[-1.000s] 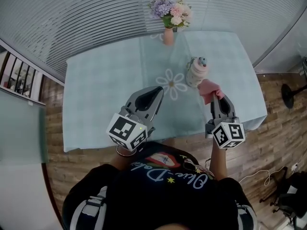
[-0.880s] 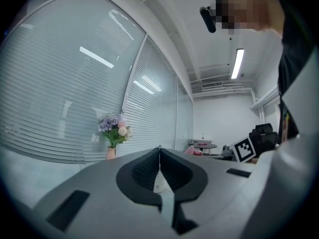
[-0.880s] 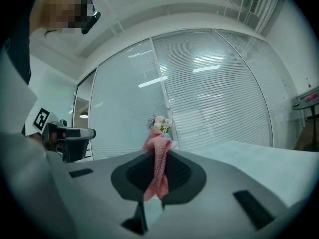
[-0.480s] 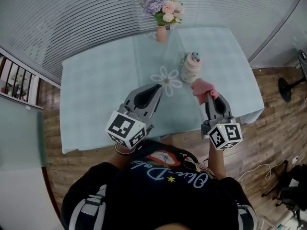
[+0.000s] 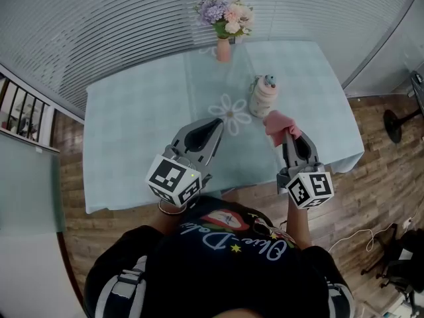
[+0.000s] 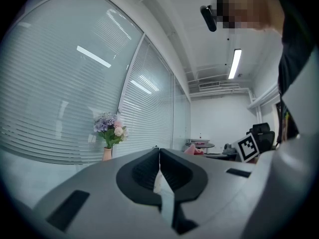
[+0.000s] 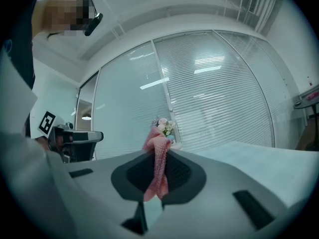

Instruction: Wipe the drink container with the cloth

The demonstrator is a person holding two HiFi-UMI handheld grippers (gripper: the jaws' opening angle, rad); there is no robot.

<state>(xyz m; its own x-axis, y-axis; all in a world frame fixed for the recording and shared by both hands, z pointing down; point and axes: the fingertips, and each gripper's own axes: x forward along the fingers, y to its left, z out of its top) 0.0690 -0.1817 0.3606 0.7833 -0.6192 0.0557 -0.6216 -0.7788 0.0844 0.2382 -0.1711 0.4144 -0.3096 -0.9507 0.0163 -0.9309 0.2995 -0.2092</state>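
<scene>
- Our left gripper (image 5: pixel 218 121) has its jaws pressed together, with nothing between them.
- Our right gripper (image 5: pixel 289 135) pinches the pink cloth (image 5: pixel 278 122).
- The bottle (image 5: pixel 263 97) stands on the table (image 5: pixel 132 124), just beyond the cloth.

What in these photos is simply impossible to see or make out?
Right gripper view: the bottle is hidden behind the cloth pinched in the right tongs.
Left gripper view: the shut left tongs cover the table, so no bottle shows.
Head view: whether cloth touches bottle, and any print on the bottle, are too small to tell.
</scene>
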